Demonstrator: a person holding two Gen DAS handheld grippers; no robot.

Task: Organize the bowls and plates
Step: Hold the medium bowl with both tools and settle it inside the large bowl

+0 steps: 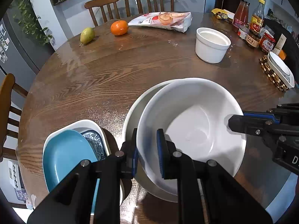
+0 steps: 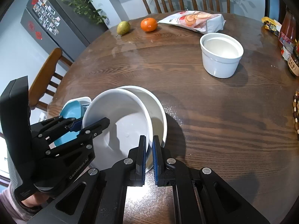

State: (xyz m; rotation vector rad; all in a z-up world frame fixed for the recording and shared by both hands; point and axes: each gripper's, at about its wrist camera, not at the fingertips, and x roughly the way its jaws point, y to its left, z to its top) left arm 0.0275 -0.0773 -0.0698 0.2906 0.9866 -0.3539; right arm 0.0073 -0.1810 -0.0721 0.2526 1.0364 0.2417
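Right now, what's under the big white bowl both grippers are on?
A second, wider white bowl sits under the big white bowl, its rim showing on the far side. The top bowl hides its bottom, so whatever may be inside can't be seen.

A pear (image 1: 86,35) and a tangerine (image 1: 119,27) are seen near each other at the far edge of the round wooden surface (image 1: 104,78), with a snack bag (image 1: 164,21) lying beside them. Sauce bottles and jars (image 1: 250,26) are clustered at the right edge. Two wooden chairs (image 1: 130,3) are placed behind, and a fridge (image 2: 50,24) is covered with magnets.
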